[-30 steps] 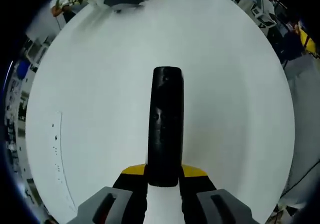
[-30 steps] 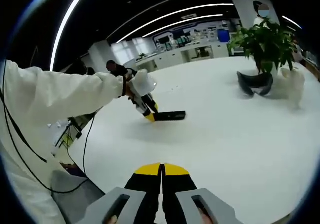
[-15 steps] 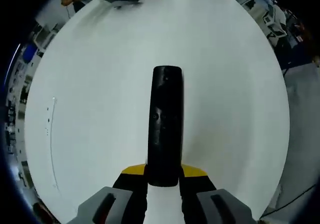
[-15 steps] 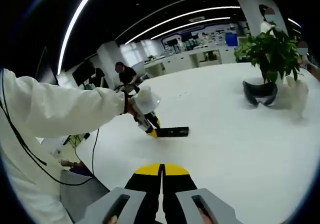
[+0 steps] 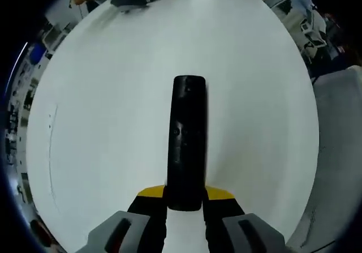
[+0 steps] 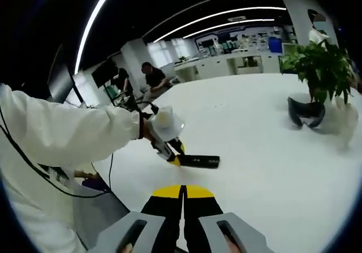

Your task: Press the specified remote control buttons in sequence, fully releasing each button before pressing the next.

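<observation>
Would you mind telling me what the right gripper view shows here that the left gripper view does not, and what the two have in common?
Right gripper view: the person's white sleeve, the left gripper seen from outside, seated people in the background, ceiling light strips, and its own right gripper with jaws together.

Left gripper view: the remote control lengthwise from above, its button face visible, its near end between the jaws.

Both: the remote, the white table, the potted plant and a dark headset-like object beside it.

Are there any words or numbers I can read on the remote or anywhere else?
None can be read.
Remote: its buttons show as faint marks in the left gripper view, too blurred to read.
Back wall displays: bright panels in the right gripper view, too small to read.
</observation>
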`<state>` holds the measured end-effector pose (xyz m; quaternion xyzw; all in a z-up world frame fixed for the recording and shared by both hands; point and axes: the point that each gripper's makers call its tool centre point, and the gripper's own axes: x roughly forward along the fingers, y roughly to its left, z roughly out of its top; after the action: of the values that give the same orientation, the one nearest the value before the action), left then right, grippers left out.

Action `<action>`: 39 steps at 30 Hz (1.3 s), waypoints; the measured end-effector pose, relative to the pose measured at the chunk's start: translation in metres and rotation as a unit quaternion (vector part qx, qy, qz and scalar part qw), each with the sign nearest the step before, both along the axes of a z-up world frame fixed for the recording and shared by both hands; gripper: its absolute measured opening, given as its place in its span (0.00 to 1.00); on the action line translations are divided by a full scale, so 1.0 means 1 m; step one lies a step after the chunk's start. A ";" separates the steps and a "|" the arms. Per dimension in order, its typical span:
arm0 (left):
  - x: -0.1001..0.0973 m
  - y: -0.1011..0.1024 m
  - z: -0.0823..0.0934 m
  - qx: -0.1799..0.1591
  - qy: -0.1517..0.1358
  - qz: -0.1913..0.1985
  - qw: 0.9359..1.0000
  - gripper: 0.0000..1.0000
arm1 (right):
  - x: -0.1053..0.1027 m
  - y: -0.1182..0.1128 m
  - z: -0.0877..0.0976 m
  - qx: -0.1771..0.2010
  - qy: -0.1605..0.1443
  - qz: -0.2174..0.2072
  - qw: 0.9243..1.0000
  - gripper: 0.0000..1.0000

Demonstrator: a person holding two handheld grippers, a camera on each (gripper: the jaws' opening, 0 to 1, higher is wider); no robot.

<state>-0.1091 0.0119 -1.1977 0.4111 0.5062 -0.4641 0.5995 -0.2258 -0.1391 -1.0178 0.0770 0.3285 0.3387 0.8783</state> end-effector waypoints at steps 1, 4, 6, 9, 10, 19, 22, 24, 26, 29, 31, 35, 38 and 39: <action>-0.003 0.000 0.000 -0.002 -0.001 0.000 1.000 0.22 | -0.001 0.002 0.000 0.000 0.001 0.007 1.000 0.00; -0.015 -0.001 0.001 -0.012 -0.003 0.014 1.000 0.22 | 0.001 0.007 -0.003 -0.017 -0.012 0.029 0.999 0.00; -0.022 -0.002 0.000 -0.023 -0.005 0.020 1.000 0.22 | 0.002 0.010 -0.004 -0.023 -0.015 0.043 0.999 0.00; -0.032 -0.003 0.001 -0.033 -0.007 0.025 0.999 0.22 | 0.005 0.013 -0.007 -0.035 -0.020 0.062 0.997 0.00; -0.035 -0.003 0.000 -0.034 -0.008 0.027 0.999 0.22 | 0.006 0.014 -0.008 -0.038 -0.019 0.064 0.997 0.00; -0.069 -0.011 0.000 -0.030 -0.007 0.014 0.999 0.22 | 0.008 0.018 -0.035 -0.064 0.008 0.099 0.993 0.00; -0.081 -0.013 -0.001 -0.031 -0.007 0.010 0.999 0.22 | 0.004 0.019 -0.047 -0.077 0.020 0.108 0.991 0.00; -0.088 -0.014 -0.001 -0.033 -0.007 0.009 0.999 0.22 | 0.000 0.019 -0.055 -0.083 0.026 0.117 0.989 0.00; -0.094 -0.015 0.000 -0.033 -0.007 0.004 0.999 0.22 | -0.004 0.020 -0.064 -0.090 0.037 0.125 0.987 0.00; -0.105 -0.017 0.000 -0.033 -0.005 0.000 0.999 0.22 | -0.009 0.020 -0.074 -0.101 0.046 0.137 0.984 0.00; -0.110 -0.018 0.000 -0.034 -0.006 -0.005 0.999 0.22 | -0.010 0.020 -0.080 -0.107 0.049 0.142 0.983 0.00; -0.119 -0.020 0.001 -0.037 -0.007 -0.006 0.999 0.22 | -0.014 0.019 -0.098 -0.126 0.067 0.156 0.977 0.00; -0.124 -0.021 0.001 -0.035 -0.007 -0.011 0.999 0.22 | -0.017 0.017 -0.112 -0.159 0.075 0.174 0.969 0.00; -0.127 -0.021 0.001 -0.033 -0.006 -0.013 0.999 0.22 | -0.017 0.015 -0.114 -0.171 0.076 0.176 0.966 0.00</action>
<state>-0.2362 -0.0095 -1.1970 0.4002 0.4815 -0.4862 0.6096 -0.2428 -0.1244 -1.1318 -0.1081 0.4553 0.4200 0.7776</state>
